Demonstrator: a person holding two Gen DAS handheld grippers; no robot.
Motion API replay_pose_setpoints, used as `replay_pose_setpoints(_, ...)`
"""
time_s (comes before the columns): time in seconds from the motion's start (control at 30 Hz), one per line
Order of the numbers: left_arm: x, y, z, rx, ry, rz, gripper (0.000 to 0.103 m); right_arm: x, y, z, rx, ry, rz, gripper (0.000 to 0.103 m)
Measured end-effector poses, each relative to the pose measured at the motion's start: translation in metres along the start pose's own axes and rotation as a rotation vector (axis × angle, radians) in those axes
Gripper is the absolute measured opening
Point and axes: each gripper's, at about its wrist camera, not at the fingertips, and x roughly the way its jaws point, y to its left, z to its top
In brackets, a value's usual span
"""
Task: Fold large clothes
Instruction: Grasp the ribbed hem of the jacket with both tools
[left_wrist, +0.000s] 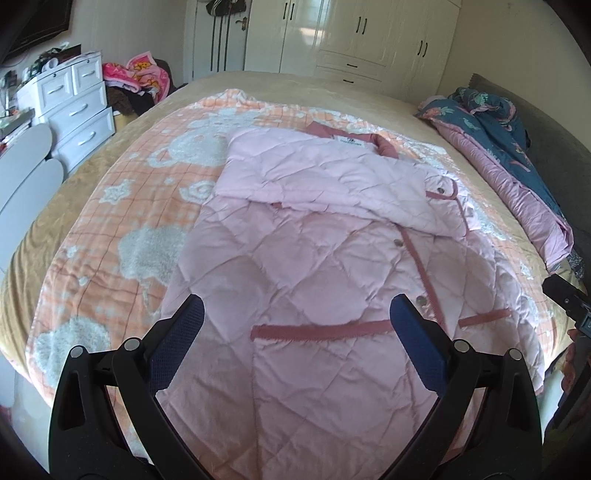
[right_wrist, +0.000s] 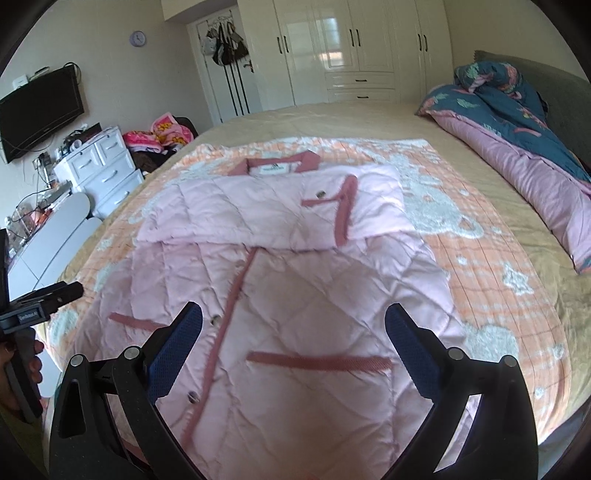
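Note:
A pink quilted jacket (left_wrist: 314, 266) (right_wrist: 295, 288) with dark pink trim and snap buttons lies flat on the bed, front side up. Its sleeves are folded across the chest, forming a band below the collar (left_wrist: 354, 136) (right_wrist: 273, 166). My left gripper (left_wrist: 297, 314) hovers open above the jacket's lower left part, near the pocket trim (left_wrist: 321, 330). My right gripper (right_wrist: 293, 321) hovers open above the lower right part, by the button placket (right_wrist: 225, 317). Neither holds any cloth. The right gripper's body (left_wrist: 569, 299) shows at the left wrist view's right edge, and the left gripper's body (right_wrist: 40, 302) at the right wrist view's left edge.
An orange and white plush blanket (left_wrist: 122, 221) (right_wrist: 491, 266) lies under the jacket on a beige bed (left_wrist: 288, 85). A rolled blue and pink quilt (left_wrist: 509, 147) (right_wrist: 524, 140) lies along the headboard side. White drawers (left_wrist: 77, 107) and white wardrobes (right_wrist: 354, 48) stand beyond.

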Motion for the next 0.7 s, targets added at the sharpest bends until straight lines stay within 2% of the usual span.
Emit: replay_pose_setpoints(0.7,0.021,0.03,-0.043,-0.017,0.097,0.056,0.095,0.012,-0.066,-0.054,0.058,0.127,-0.122,0.099)
